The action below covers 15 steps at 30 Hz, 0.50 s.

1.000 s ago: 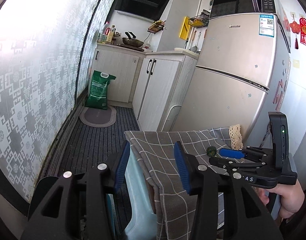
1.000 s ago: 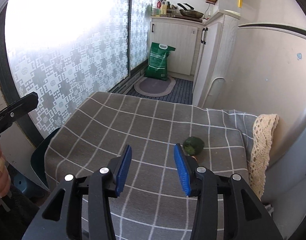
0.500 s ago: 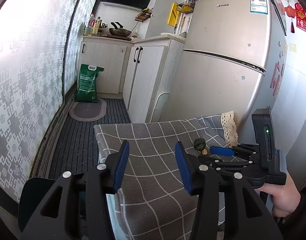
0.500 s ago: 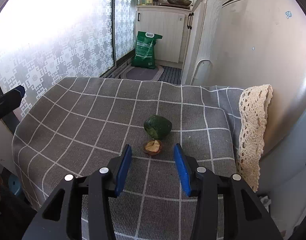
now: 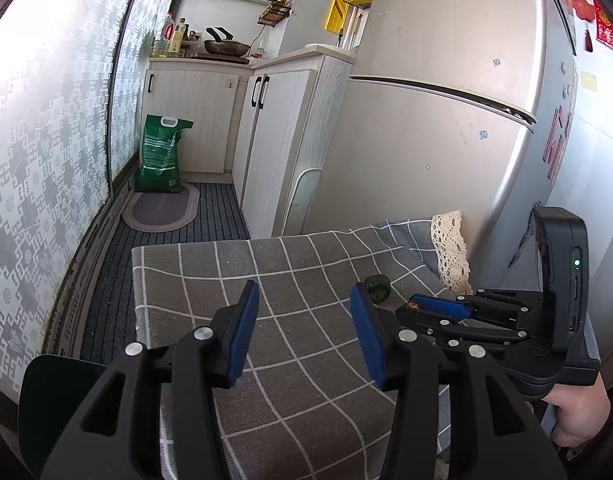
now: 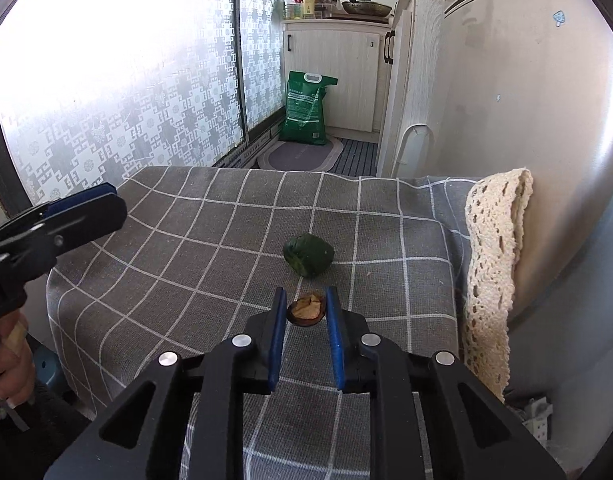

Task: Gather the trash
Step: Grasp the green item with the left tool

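Note:
A small brown shell-like scrap (image 6: 306,311) lies on the grey checked tablecloth (image 6: 210,248). A crumpled dark green lump (image 6: 308,255) lies just beyond it; it also shows in the left wrist view (image 5: 377,288). My right gripper (image 6: 305,305) has its blue pads closed in on either side of the brown scrap, at cloth level. In the left wrist view the right gripper (image 5: 420,307) is low beside the green lump. My left gripper (image 5: 304,312) is open and empty above the cloth's left part.
A silver fridge (image 5: 446,128) stands right against the table, with a cream lace cloth (image 6: 494,248) at its foot. White cabinets (image 5: 274,136), a green sack (image 5: 160,156) and an oval mat (image 5: 160,208) lie beyond. A patterned window (image 6: 106,92) runs along the left.
My right gripper has moved forward and down and narrowed its jaws around the brown scrap. My left gripper has risen and moved over the table, still open.

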{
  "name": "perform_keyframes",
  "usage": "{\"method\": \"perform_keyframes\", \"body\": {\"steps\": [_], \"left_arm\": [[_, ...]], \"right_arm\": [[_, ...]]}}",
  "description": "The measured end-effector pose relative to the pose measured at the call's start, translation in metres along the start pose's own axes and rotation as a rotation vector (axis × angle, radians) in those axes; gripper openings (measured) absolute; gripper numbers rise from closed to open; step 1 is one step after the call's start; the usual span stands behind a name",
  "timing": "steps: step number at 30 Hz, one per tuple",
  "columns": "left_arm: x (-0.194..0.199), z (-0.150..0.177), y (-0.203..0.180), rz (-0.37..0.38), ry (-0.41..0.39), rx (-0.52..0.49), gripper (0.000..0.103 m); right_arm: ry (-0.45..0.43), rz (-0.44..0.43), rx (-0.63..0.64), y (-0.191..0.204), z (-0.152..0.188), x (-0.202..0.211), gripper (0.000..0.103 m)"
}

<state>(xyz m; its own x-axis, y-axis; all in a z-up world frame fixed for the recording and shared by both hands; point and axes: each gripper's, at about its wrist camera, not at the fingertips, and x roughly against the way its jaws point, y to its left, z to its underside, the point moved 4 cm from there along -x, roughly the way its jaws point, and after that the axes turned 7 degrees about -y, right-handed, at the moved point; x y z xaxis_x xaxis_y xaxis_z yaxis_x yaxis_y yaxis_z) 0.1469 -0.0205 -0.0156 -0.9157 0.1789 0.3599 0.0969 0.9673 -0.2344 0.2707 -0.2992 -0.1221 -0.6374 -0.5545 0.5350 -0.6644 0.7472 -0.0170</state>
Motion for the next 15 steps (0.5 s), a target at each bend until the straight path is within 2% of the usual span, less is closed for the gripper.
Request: {"method": "perform_keyframes", "body": {"steps": [10,15], "left_arm": [[-0.034,0.012,-0.043,0.046,0.112,-0.063,0.051],[-0.057,0.027,-0.060,0.032,0.218,-0.093,0.053]], "right_arm": [[-0.054,-0.005,-0.009,-0.016,0.003,0.045,0.019],[-0.059,-0.013,-0.024,-0.027,0.012,0.058,0.019]]}}
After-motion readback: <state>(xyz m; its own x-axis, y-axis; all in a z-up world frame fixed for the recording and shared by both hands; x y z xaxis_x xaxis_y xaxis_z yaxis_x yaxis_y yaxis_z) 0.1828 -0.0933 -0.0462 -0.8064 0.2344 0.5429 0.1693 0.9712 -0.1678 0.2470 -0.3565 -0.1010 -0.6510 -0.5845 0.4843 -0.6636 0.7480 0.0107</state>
